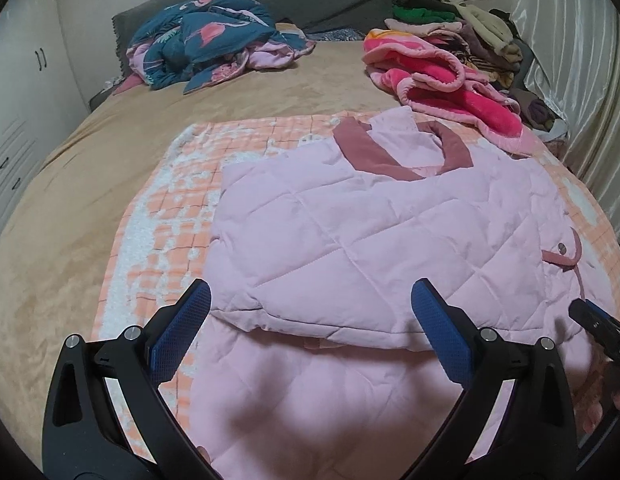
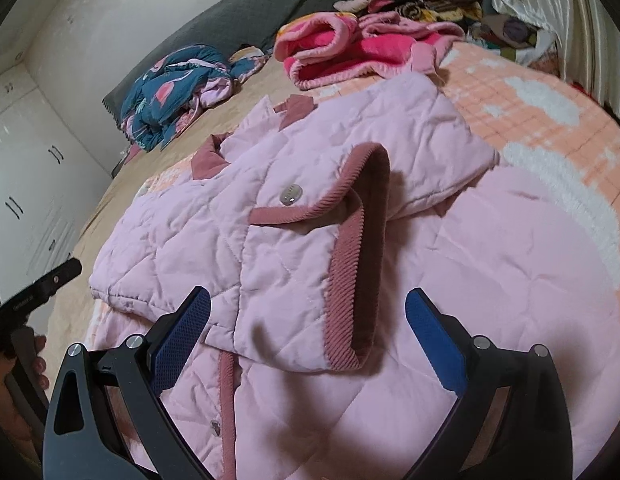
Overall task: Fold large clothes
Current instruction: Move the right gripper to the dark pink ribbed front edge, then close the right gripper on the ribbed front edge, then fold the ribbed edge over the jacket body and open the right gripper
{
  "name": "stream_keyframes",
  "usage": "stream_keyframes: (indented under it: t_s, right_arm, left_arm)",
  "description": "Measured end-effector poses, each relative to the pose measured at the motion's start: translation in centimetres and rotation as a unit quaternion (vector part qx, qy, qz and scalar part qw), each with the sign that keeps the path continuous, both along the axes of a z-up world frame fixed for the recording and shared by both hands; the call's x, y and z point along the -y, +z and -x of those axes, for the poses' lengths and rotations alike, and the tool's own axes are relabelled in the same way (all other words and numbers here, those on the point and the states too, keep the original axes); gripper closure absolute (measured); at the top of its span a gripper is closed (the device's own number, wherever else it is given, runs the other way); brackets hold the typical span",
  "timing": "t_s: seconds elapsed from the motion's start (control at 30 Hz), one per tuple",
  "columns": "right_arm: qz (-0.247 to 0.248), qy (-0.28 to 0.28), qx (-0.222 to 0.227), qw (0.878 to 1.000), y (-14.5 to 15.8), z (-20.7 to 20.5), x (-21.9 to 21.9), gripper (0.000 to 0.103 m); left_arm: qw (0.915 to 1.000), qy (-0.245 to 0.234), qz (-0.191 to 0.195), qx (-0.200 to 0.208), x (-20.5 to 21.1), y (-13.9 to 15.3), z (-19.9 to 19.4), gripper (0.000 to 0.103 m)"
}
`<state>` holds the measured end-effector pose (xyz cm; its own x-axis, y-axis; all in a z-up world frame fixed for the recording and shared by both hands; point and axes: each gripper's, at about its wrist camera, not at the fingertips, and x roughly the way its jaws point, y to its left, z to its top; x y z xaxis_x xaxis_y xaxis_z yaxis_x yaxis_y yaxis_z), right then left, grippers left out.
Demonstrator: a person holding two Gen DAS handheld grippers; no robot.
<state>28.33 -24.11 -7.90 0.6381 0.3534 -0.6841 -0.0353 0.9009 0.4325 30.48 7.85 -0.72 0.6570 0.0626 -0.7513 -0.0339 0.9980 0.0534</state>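
Note:
A light pink quilted jacket point(image 1: 362, 232) with dusty-rose collar and trim lies on the bed, its sleeves folded across the body. It also shows in the right wrist view point(image 2: 310, 216), with a rose-edged cuff and a snap button on top. My left gripper point(image 1: 310, 300) is open and empty, hovering over the jacket's near folded edge. My right gripper point(image 2: 307, 308) is open and empty above the cuff; it shows in the left wrist view point(image 1: 598, 320) at the right edge. The left gripper shows at the far left of the right wrist view point(image 2: 37, 288).
The jacket rests on a peach checked blanket point(image 1: 157, 216) over a tan bedsheet point(image 1: 69, 216). A teal flamingo quilt point(image 1: 205, 40) and a hot-pink fleece blanket point(image 1: 442, 80) lie at the head. A clothes pile point(image 1: 462, 20) sits far right beside a curtain point(image 1: 582, 80). White cabinets point(image 1: 13, 112) stand left.

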Motion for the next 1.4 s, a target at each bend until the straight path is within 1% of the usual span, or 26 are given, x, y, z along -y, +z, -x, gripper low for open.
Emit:
stream_keyframes:
  t_s: [0.13, 0.2, 0.27, 0.3, 0.37, 0.4, 0.43, 0.47, 0.5, 0.53, 0.6, 0.7, 0.73, 0.9, 1.0, 1.13, 1.23, 1.27, 1.33, 1.4]
  right_arm:
    - [-0.018, -0.001, -0.009, 1.0, -0.6, -0.7, 0.0, 0.006]
    - [-0.016, 0.001, -0.011, 1.0, -0.7, -1.1, -0.2, 0.006]
    - [-0.022, 0.005, -0.016, 1.0, -1.0, -1.3, -0.5, 0.011]
    - [-0.026, 0.007, -0.019, 0.999, -1.1, -1.5, -0.6, 0.016]
    - [-0.023, 0.003, -0.024, 0.999, -1.3, -1.8, -0.7, 0.024]
    - [-0.021, 0.001, -0.023, 1.0, -1.4, -1.9, -0.7, 0.037]
    - [-0.016, -0.002, -0.025, 1.0, -1.5, -2.0, -0.5, 0.054]
    - [-0.018, -0.002, -0.024, 1.0, -1.5, -2.1, -0.3, 0.061]
    - [-0.027, 0.0, -0.02, 0.999, -1.4, -2.1, 0.1, 0.074]
    - [-0.025, 0.001, -0.014, 1.0, -1.2, -2.1, 0.2, 0.081]
    - [-0.009, 0.01, 0.004, 1.0, -0.4, -1.8, 0.1, 0.089]
    - [0.004, 0.027, 0.034, 0.999, 1.7, -1.5, 0.1, 0.091]
    - [0.014, 0.035, 0.049, 0.998, 2.9, -1.4, 0.0, 0.091]
    - [0.062, 0.071, 0.108, 0.99, 7.6, -1.7, 0.1, 0.093]
    - [0.08, 0.079, 0.135, 0.984, 10.0, -2.3, 0.4, 0.094]
    - [0.096, 0.082, 0.175, 0.976, 12.6, -2.9, 1.0, 0.095]
    - [0.112, 0.086, 0.197, 0.97, 13.7, -3.4, 1.0, 0.096]
    - [0.129, 0.085, 0.2, 0.968, 13.9, -3.6, 0.9, 0.096]
    - [0.143, 0.086, 0.201, 0.965, 13.9, -3.9, 0.8, 0.096]
    - [0.152, 0.082, 0.199, 0.965, 13.5, -4.3, 0.9, 0.096]
  left_arm:
    - [0.9999, 0.0, -0.011, 0.001, -0.3, 0.1, -0.1, 0.009]
    - [0.9999, 0.004, -0.015, 0.0, -0.7, 0.1, -0.3, 0.009]
    - [0.9999, 0.01, -0.013, -0.001, -1.2, 0.2, -0.5, 0.009]
    - [0.9999, 0.012, -0.01, -0.002, -1.5, 0.3, -0.6, 0.009]
    - [0.9998, 0.018, -0.002, -0.002, -2.0, 0.4, -0.6, 0.009]
    - [0.9998, 0.021, 0.002, 0.0, -2.2, 0.5, -0.6, 0.009]
    - [0.9997, 0.024, 0.004, 0.0, -2.4, 0.6, -0.5, 0.009]
    - [0.9997, 0.025, 0.006, 0.0, -2.5, 0.6, -0.5, 0.009]
    - [0.9996, 0.026, 0.007, 0.0, -2.6, 0.7, -0.5, 0.009]
    - [0.9996, 0.028, 0.008, 0.0, -2.7, 0.8, -0.5, 0.009]
    - [0.9995, 0.029, 0.01, 0.001, -2.7, 1.1, -0.5, 0.009]
    - [0.9995, 0.028, 0.012, 0.005, -2.7, 1.6, -0.4, 0.009]
    - [0.9996, 0.027, 0.011, 0.006, -2.6, 1.8, -0.4, 0.009]
    - [0.9997, 0.021, 0.01, 0.012, -2.3, 3.0, -0.3, 0.009]
    - [0.9996, 0.019, 0.002, 0.019, -2.1, 3.7, -0.5, 0.009]
    - [0.9995, 0.017, 0.005, 0.026, -1.8, 4.4, -0.8, 0.009]
    - [0.9995, 0.011, 0.003, 0.031, -1.1, 4.6, -1.3, 0.009]
    - [0.9994, 0.008, 0.002, 0.032, -0.9, 4.5, -1.5, 0.009]
    - [0.9995, 0.008, 0.006, 0.029, -0.5, 4.2, -2.1, 0.009]
    - [0.9995, 0.005, 0.018, 0.026, -0.1, 3.7, -2.6, 0.009]
